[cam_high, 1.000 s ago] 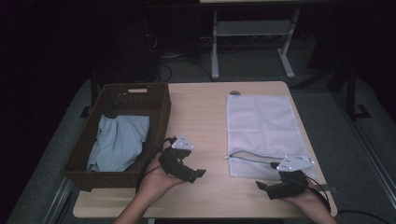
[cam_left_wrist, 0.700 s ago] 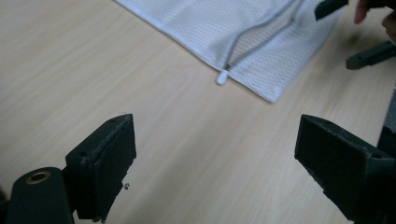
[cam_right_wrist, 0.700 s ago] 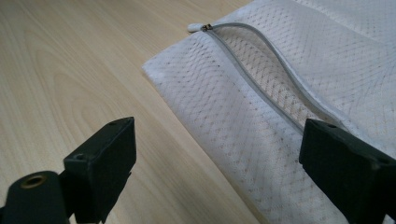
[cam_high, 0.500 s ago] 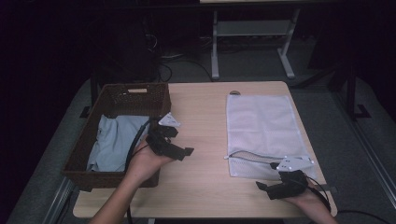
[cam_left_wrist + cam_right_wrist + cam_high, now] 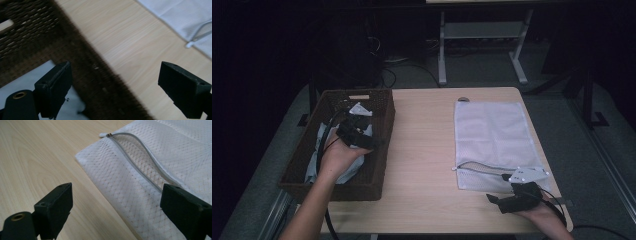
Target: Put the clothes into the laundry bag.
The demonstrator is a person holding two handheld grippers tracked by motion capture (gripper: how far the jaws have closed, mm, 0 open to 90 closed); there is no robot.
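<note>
**Left gripper over the basket, right gripper at the mesh bag**

The landmark is the dark brown woven wicker basket [image 5: 377,165], which sits on the left part of the light wooden table [image 5: 427,150]. Inside it lies a crumpled pale blue cloth [image 5: 319,150]. The left gripper [image 5: 362,140] hangs over the basket's inside, close to its right wall and above the cloth; its jaws stand wide apart with nothing between them. In the left gripper view the cloth [image 5: 22,82] shows beneath the near jaw, next to the basket wall [image 5: 82,65].

Well to the right of the basket, a white rectangular mesh laundry bag [image 5: 494,137] lies flat on the table, its grey zipper [image 5: 140,150] partly undone. The right gripper [image 5: 502,200] rests at the bag's near edge, far from the basket, jaws likewise spread wide and empty.

No writing or brand can be read on any of these things.
</note>
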